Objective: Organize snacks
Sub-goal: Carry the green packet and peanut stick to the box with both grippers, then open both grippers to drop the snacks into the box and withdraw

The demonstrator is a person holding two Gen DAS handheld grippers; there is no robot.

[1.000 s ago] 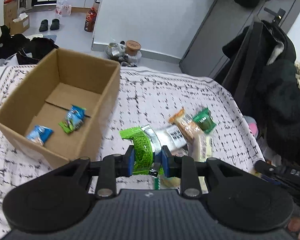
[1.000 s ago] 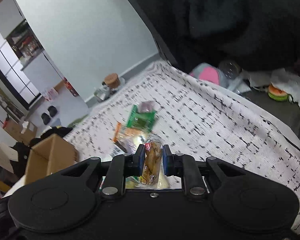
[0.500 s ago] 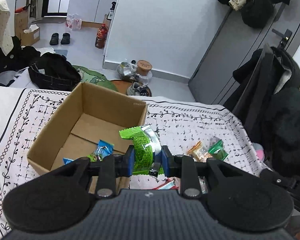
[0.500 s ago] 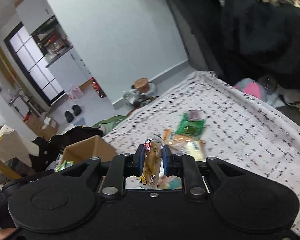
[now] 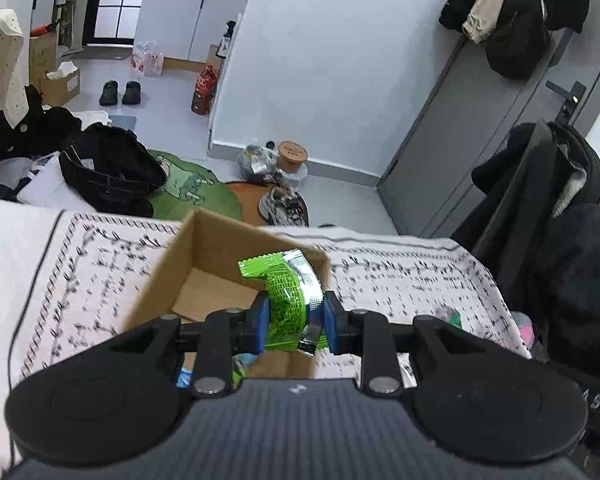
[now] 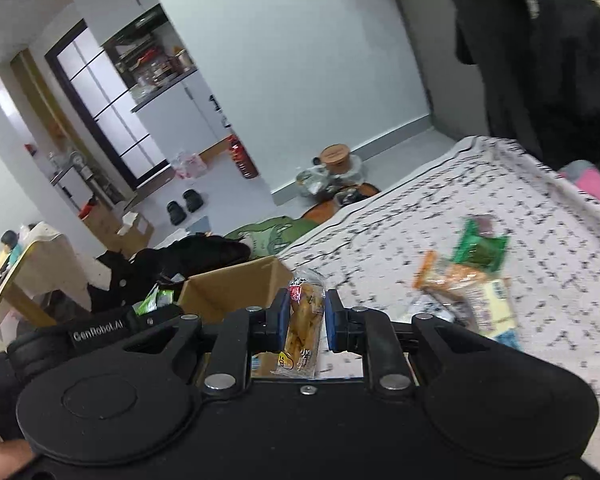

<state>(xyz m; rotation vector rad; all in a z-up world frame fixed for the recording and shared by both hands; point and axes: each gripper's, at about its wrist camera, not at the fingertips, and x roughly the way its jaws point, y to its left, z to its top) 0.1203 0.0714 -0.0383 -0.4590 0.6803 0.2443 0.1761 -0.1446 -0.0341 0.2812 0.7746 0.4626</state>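
Observation:
My left gripper [image 5: 296,322] is shut on a crumpled bright green snack packet [image 5: 288,292], held over the open cardboard box [image 5: 204,264]. A blue wrapper [image 5: 186,376] shows in the box bottom under the gripper. My right gripper [image 6: 305,320] is shut on a clear packet of golden biscuits [image 6: 303,324] with a red label. It hangs just right of the same box [image 6: 232,288]. The left gripper's body [image 6: 100,334] and its green packet [image 6: 156,300] show at the left in the right wrist view. Several loose snacks [image 6: 460,280] lie on the patterned cloth [image 6: 400,232].
The box sits on a bed with a white black-patterned cloth [image 5: 84,280]. Dark clothes [image 5: 108,172] and a green mat [image 5: 192,196] lie on the floor beyond. A black coat [image 5: 556,220] hangs at the right. A shoe [image 5: 280,206] and a jar [image 5: 292,156] stand by the wall.
Both grippers have swung left and up, away from the snack pile toward the box, each keeping its packet. The box now sits right beneath the left gripper.

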